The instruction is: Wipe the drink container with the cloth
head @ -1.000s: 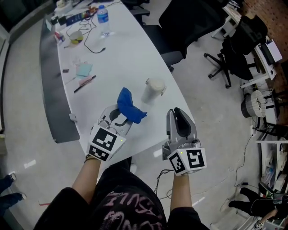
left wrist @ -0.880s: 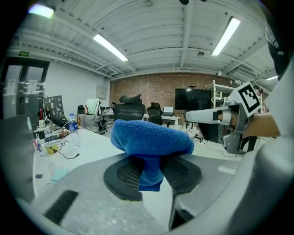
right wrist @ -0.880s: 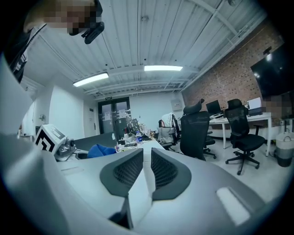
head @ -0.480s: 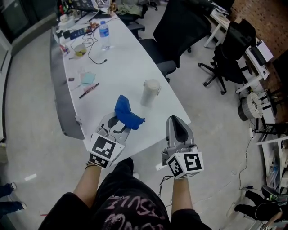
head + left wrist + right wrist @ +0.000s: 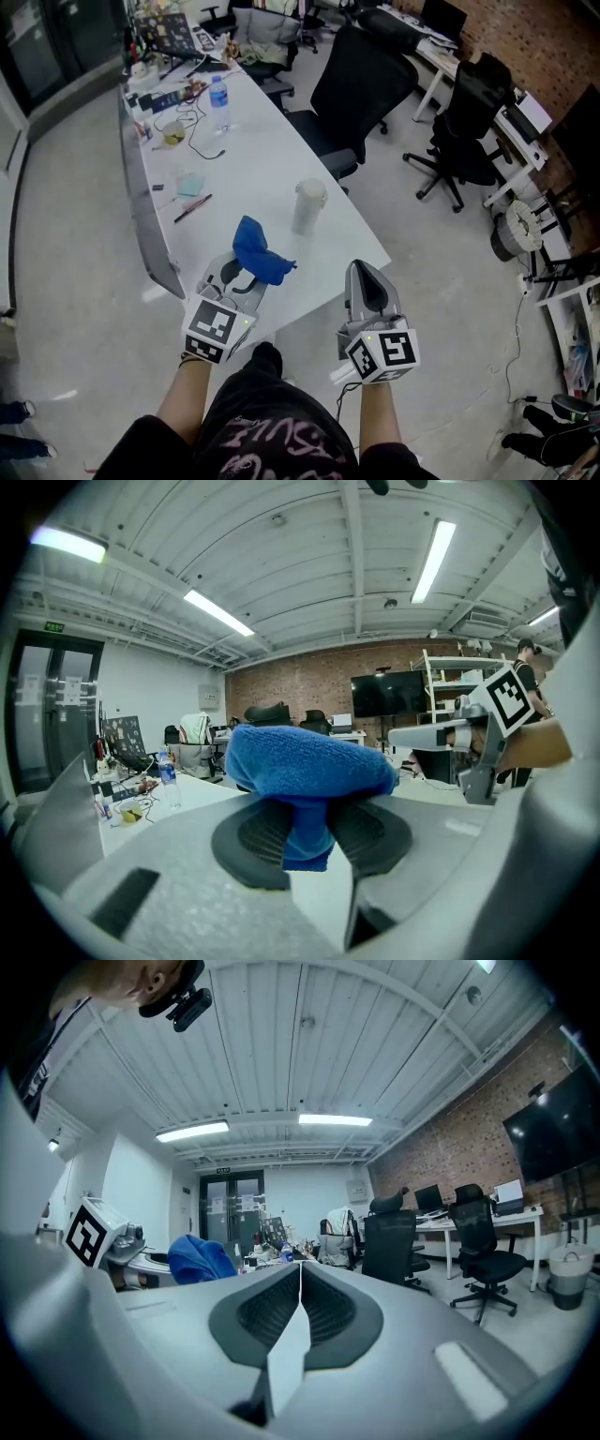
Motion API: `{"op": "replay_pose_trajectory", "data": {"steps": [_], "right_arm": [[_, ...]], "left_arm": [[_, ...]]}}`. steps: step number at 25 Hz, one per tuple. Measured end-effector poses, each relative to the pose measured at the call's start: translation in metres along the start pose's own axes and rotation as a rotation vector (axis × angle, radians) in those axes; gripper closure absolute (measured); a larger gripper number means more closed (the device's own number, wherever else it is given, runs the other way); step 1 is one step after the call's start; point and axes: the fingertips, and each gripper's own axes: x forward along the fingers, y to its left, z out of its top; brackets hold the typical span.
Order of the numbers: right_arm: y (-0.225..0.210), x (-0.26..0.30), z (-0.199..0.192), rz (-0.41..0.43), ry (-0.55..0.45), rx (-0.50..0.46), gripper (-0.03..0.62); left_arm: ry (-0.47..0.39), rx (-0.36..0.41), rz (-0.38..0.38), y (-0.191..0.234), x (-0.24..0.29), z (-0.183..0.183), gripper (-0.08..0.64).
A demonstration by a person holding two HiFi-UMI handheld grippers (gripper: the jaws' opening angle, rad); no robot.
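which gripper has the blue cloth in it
The left gripper: its jaws pinch the blue cloth. The right gripper has jaws that have just been closing and now meet with nothing between them.

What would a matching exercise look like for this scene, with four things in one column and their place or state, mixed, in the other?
1 blue cloth
2 drink container
3 water bottle
4 right gripper

A shut, empty
B far end of the table
C upright, near the table's right edge
D clamped in the left gripper

Pairs: 1-D, 2-C, 3-B, 4-A
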Motion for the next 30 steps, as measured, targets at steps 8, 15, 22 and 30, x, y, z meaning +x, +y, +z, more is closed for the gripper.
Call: {"op": "replay_pose_trajectory", "data": {"steps": [8, 15, 22, 30], "right_arm": [[0.012, -0.036, 0.008, -0.015, -0.026, 0.000, 0.598], [0.023, -0.064, 0.010, -0.015, -0.021, 0.004, 0.598], [0.025, -0.083, 0.011, -0.011, -0.027, 0.013, 0.598], [0.015, -0.098, 0.013, -0.012, -0.032, 0.018, 0.598]], "left_arm": [[-0.043, 0.036, 0.024, -0.016, -0.036, 0.019, 0.451], [-0.066, 0.050, 0.043, -0.034, -0.063, 0.029, 0.452], [-0.082, 0.062, 0.050, -0.049, -0.075, 0.034, 0.453], [-0.101, 0.079, 0.055, -0.069, -0.072, 0.045, 0.453]]}}
